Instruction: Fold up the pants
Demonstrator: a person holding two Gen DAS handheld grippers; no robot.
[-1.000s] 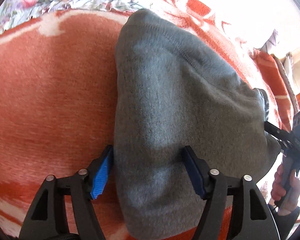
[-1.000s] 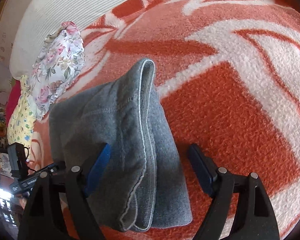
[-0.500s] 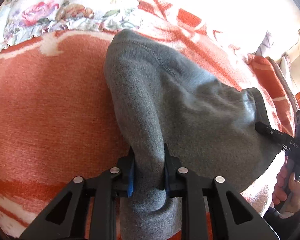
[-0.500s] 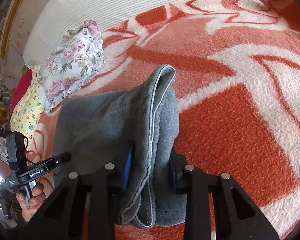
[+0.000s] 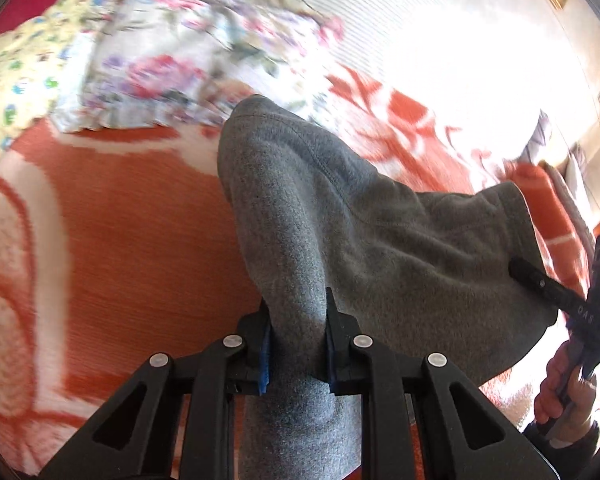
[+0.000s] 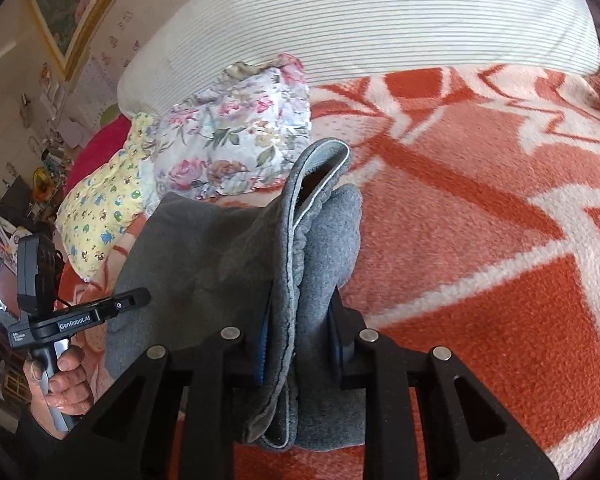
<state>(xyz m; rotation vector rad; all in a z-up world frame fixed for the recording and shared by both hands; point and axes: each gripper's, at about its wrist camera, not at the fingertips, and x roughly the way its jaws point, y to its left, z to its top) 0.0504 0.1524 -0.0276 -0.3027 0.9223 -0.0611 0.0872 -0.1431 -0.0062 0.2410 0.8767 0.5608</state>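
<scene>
The grey fleece pants (image 5: 372, 248) are folded into a thick bundle and held above the orange and white blanket (image 5: 132, 232). My left gripper (image 5: 298, 344) is shut on the folded near edge at one end. My right gripper (image 6: 300, 348) is shut on the other end, where the elastic waistband (image 6: 300, 216) and several layers stack up. The pants hang between the two grippers. The right gripper shows at the right of the left wrist view (image 5: 540, 284). The left gripper shows at the left of the right wrist view (image 6: 112, 308).
A floral pillow (image 6: 236, 144) and a yellow patterned pillow (image 6: 100, 208) lie at the head of the bed by a striped white bolster (image 6: 360, 24). The blanket (image 6: 480, 240) spreads wide to the right. Cluttered shelves stand at the far left.
Both grippers went from open around the pants edges to shut on them, then lifted the bundle up off the blanket. The view now tilts up toward the pillows.
</scene>
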